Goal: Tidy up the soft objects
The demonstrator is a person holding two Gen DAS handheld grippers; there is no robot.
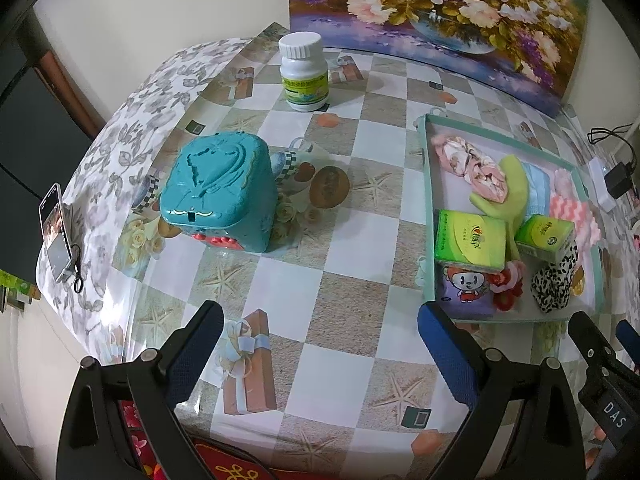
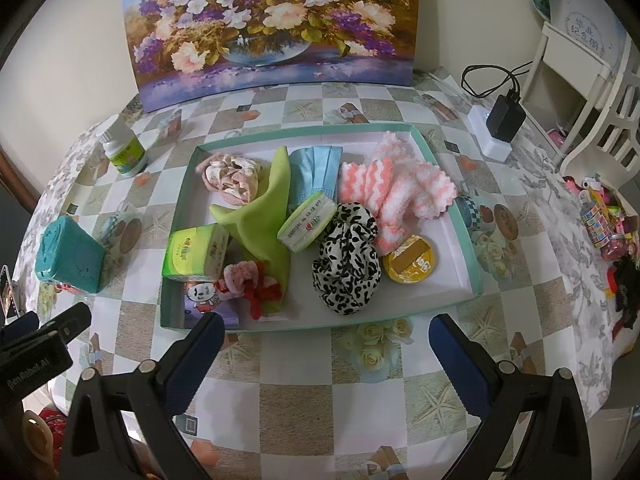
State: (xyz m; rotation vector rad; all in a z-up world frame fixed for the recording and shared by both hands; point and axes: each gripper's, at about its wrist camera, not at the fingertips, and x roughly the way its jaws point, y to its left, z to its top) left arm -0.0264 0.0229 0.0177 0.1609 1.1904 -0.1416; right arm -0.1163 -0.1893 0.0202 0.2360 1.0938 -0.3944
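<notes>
Both grippers, left gripper (image 1: 320, 344) and right gripper (image 2: 326, 344), spread, empty, just before tray (image 2: 360, 322). Suggest pinching leopard scrunchie (image 2: 348, 264) mid-fold, from above.

Looks like someone's home, probably a living or dining room. The table (image 2: 304, 408) has one of those printed vinyl covers with checks, starfish and roses. A flower painting (image 2: 272, 24) leans on the plain wall behind it. A charger (image 2: 505, 117) sits plugged into a power strip, next to a white chair (image 2: 600, 92). A pill bottle (image 1: 304, 74), a phone (image 1: 56, 232) and a teal toy box (image 1: 218, 192) lie around too.
</notes>
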